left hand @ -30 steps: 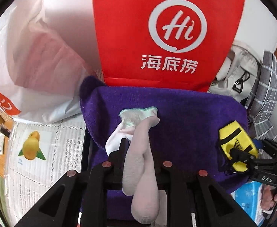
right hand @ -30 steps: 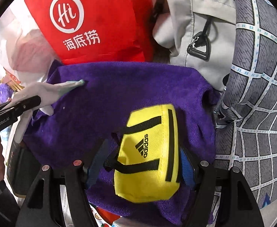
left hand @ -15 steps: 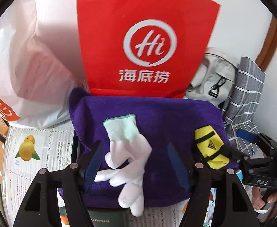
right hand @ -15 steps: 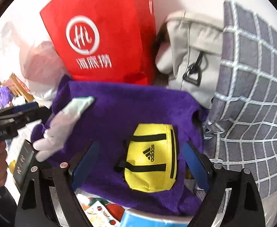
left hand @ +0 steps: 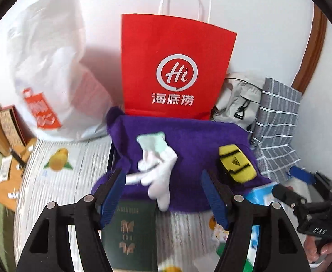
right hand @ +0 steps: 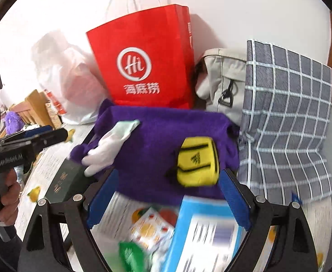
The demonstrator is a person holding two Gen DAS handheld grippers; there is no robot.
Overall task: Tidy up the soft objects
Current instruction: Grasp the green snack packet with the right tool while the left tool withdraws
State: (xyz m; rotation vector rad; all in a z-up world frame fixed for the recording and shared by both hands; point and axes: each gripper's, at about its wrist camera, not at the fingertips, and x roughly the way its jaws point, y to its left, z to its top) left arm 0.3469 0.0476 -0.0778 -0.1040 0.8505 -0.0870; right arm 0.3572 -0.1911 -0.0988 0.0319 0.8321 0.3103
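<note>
So right now both soft things are parked on the purple towel point(left hand: 188, 136), which is spread in front of the red paper bag point(left hand: 177, 68). The white glove point(left hand: 159, 167) lies on the towel's left part, straight ahead of the left gripper point(left hand: 163, 192). Its long axis runs roughly along the gripper's line of sight, green cuff at the far end by the bag, fingers pointing back toward the jaws and hanging a bit over the towel's near edge above a dark green book point(left hand: 129, 233).

The yellow pouch point(right hand: 196, 161) sits on the towel's right part, just ahead of the right gripper point(right hand: 166, 197) and slightly to its right, its broad face up.

Both sets of jaws stand wide apart with nothing between them. They've just been opening, and each thing now lies clear of the blue pads.

So each hand is nearer to its own item: left to the glove, right to the pouch. My guess is whichever gets picked next, that pairing decides it. The checked grey cloth point(right hand: 286, 117) and beige bag point(right hand: 222, 81) are off to the right.
</note>
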